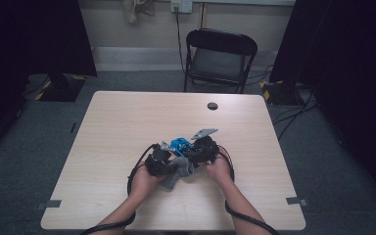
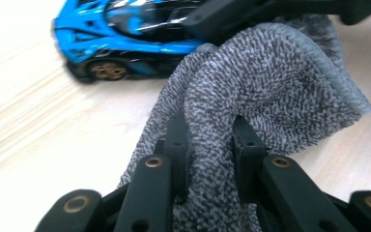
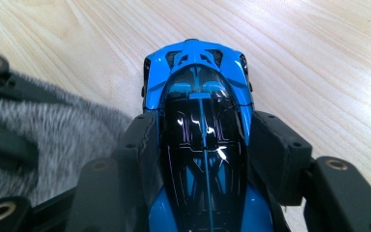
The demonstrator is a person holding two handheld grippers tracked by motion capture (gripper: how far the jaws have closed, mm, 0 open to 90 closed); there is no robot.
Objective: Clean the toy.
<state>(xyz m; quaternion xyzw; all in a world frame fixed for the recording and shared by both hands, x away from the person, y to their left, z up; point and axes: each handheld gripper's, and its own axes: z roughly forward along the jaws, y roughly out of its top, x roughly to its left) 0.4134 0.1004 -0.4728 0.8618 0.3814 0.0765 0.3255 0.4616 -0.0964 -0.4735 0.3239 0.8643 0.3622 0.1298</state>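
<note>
Where the grippers meet, the pale wooden table (image 1: 127, 127) lies bare.

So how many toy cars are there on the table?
1. The blue toy car sits near the middle of the table, clamped by the right gripper, beside the grey cloth.

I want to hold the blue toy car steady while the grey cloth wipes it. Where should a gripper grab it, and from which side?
Grip the blue toy car across its two flat flanks at mid-body, coming in from one end along its length, as the right gripper does now. The long narrow body fits between the jaws, and the end beyond them stays free for the grey cloth.
</note>
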